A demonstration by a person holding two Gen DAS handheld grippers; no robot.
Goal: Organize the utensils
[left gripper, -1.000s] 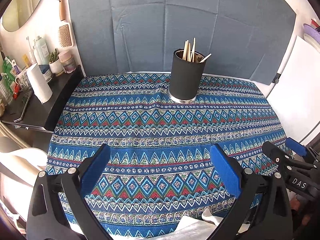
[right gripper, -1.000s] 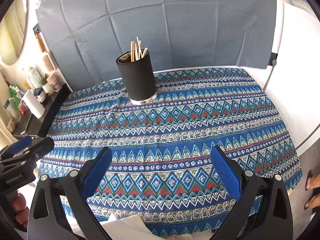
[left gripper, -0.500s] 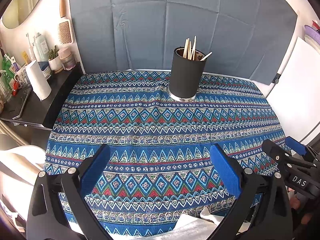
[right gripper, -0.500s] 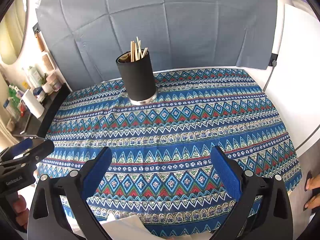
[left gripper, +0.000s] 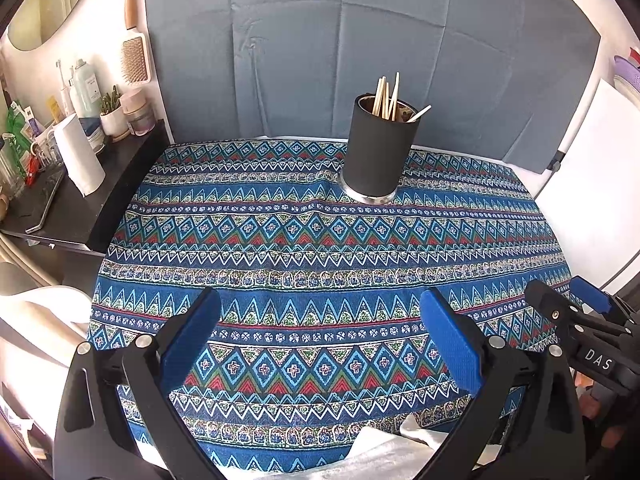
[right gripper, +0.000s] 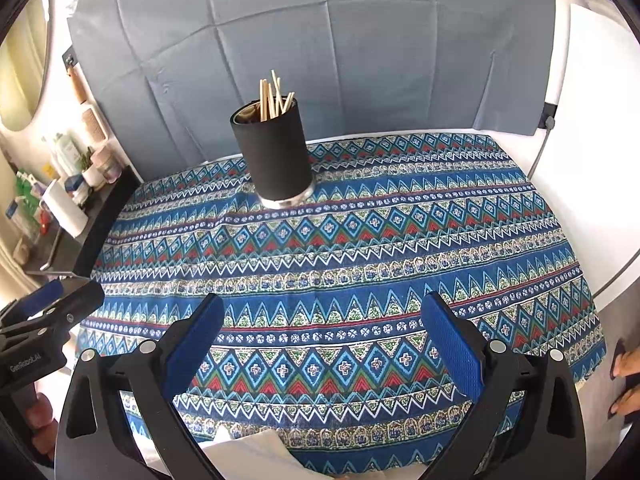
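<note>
Utensils, as far as I can see them, are all thin wooden sticks far from me, standing in the black holder; nearest to me are my own two claws. My left gripper hangs over the near edge of the table with its blue pads spread wide and nothing between them. My right gripper is the same: jaws wide apart, released, only cloth showing in the gap. From the left camera I can see the right tool's black nose at the right edge, and from the right camera the left tool's nose at the left edge, so the two sit side by side, apart from each other.

Just under the claws lies a bit of white cloth or paper on the near table edge. Beyond it the blue patterned tablecloth runs bare across the middle of the table. Towards the far edge stands the black cylindrical holder, upright on a silver base, with the sticks leaning out of its mouth at different angles. Behind it hangs a creased grey-blue backdrop. Off to the left, a dark side shelf carries a white paper roll, bottles and a small potted plant, with a hairbrush hanging on the wall above. A white board leans at the right.
</note>
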